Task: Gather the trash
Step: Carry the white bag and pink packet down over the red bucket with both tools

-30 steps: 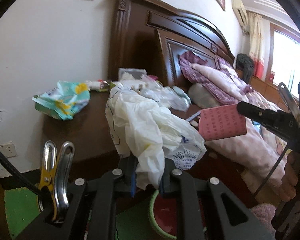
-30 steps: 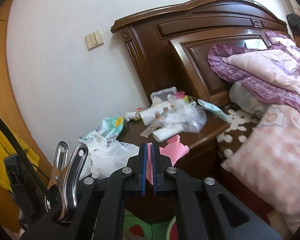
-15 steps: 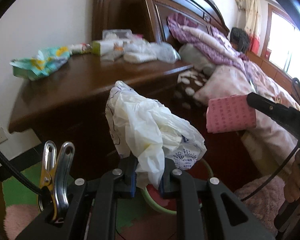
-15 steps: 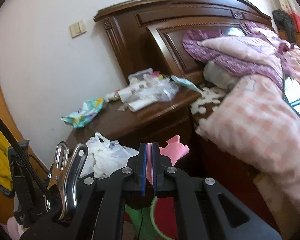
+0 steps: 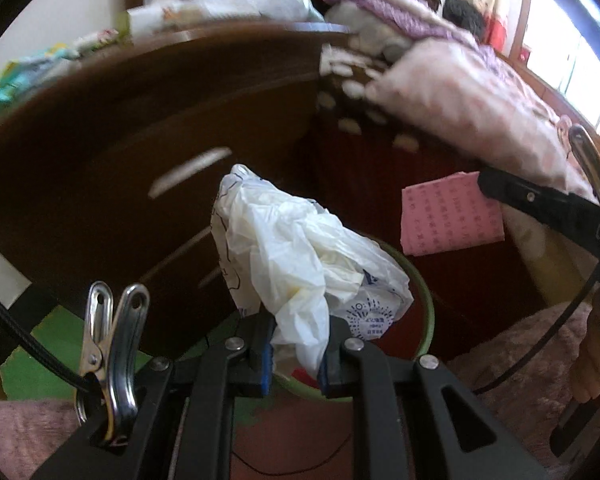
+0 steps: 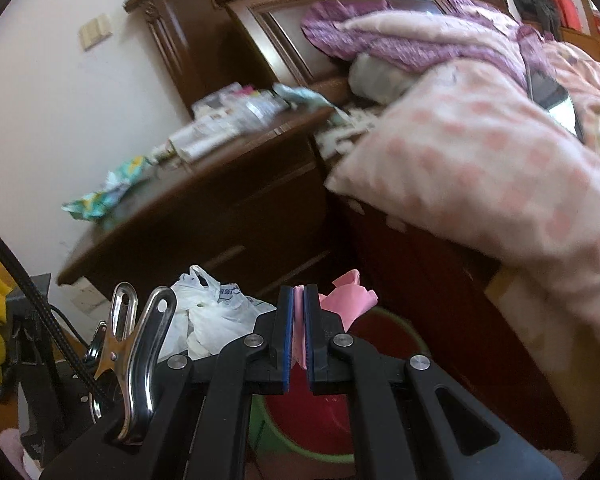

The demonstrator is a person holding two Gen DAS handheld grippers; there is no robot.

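Bedroom, dark wooden counter [image 5: 100,140] beside bed; green bin [image 5: 427,320] on floor below both claws; left claw [image 5: 296,354] clamps white plastic bag [image 5: 292,248] directly over bin rim; right claw [image 6: 299,340] pinches pink paper [image 6: 350,294], bin just beneath; release pending.

Both grippers have sunk from above the nightstand [image 5: 140,120] top to below it, nearer the green bin [image 5: 426,312].

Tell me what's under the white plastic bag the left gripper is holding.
Below the white plastic bag sits a green-rimmed bin with a red inside. The bag and the left gripper cover most of its opening, so whether anything lies in it cannot be seen.
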